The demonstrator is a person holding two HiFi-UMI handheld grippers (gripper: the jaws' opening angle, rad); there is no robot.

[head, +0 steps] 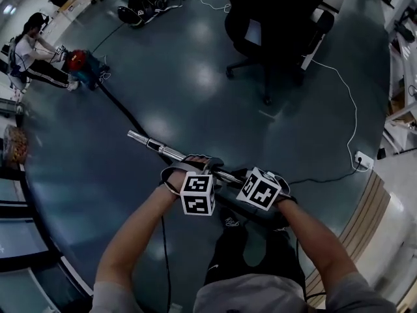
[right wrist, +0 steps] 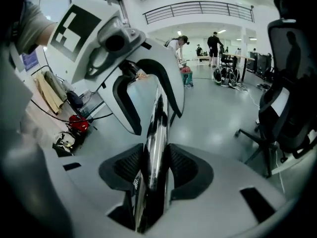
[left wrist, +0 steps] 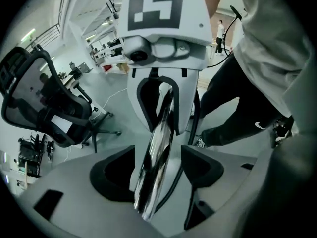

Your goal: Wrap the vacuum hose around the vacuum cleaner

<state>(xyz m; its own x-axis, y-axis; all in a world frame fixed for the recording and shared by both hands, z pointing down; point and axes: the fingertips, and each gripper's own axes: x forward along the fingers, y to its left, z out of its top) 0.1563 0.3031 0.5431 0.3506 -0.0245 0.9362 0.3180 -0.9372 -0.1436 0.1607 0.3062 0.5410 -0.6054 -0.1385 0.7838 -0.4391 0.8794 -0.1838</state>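
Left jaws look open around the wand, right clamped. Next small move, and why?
Probably close the left gripper on the wand: its pads stand clear of it, so only the right gripper holds it, while the hose trails across the floor to the vacuum cleaner.

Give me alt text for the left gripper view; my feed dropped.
The left gripper holds its jaws open around a chrome vacuum wand, which runs up to the right gripper, clamped on it. A black office chair stands left on the grey floor; the person's dark-trousered legs are at right.
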